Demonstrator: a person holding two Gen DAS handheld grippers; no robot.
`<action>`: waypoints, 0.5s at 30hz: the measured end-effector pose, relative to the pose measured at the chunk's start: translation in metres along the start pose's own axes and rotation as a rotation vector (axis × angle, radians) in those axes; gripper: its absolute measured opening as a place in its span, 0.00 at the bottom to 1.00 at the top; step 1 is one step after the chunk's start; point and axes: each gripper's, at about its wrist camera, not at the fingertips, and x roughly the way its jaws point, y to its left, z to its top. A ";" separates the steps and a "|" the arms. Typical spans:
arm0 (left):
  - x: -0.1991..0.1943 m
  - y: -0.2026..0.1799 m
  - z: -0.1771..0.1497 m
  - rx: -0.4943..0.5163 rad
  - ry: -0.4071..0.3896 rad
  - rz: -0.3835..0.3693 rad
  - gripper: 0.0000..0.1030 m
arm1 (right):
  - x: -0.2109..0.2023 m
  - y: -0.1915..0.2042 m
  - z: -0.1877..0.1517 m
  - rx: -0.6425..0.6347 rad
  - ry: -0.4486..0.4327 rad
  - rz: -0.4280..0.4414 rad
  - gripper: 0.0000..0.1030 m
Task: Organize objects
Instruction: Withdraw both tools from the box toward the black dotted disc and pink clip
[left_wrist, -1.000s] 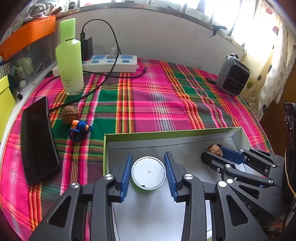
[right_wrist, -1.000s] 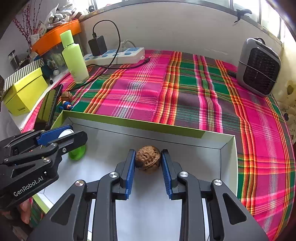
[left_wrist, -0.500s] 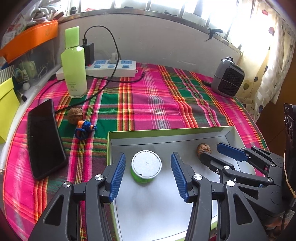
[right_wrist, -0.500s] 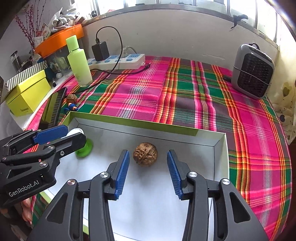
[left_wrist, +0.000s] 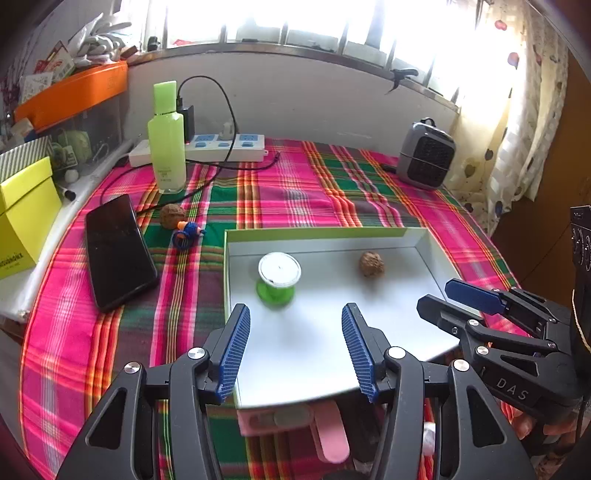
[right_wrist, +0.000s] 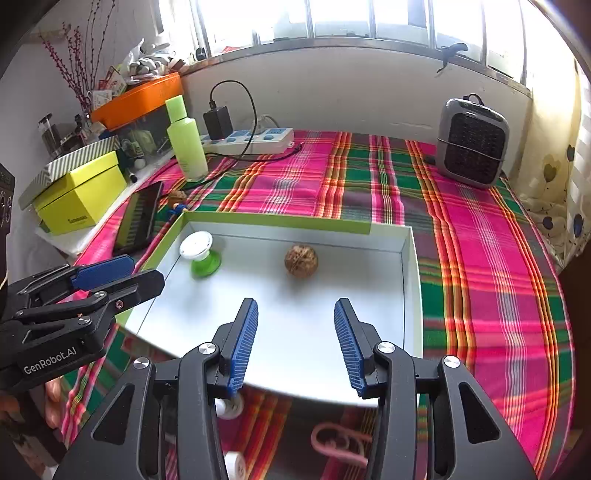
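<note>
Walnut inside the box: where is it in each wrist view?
Left wrist: walnut right of centre, in the box's far right part.
Right wrist: walnut near centre, just past the open right gripper.
Shared landmark: green-and-white spool to its left in both.

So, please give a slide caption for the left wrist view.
Open left gripper above white tray holding spool and walnut.

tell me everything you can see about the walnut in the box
The walnut is round, brown and wrinkled, with a seam line across its shell. It looks whole. It lies loose on the pale floor of the shallow green-edged box, toward the far wall, apart from the green spool. Nothing grips or touches it.
</note>
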 end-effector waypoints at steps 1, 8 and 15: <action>-0.003 -0.001 -0.003 0.004 -0.001 -0.001 0.49 | -0.003 0.001 -0.002 0.001 -0.001 0.003 0.43; -0.028 0.001 -0.029 -0.008 -0.010 -0.008 0.49 | -0.027 0.013 -0.030 -0.036 -0.011 0.023 0.43; -0.040 0.002 -0.057 -0.011 0.015 -0.017 0.49 | -0.049 0.026 -0.061 -0.085 -0.016 0.063 0.43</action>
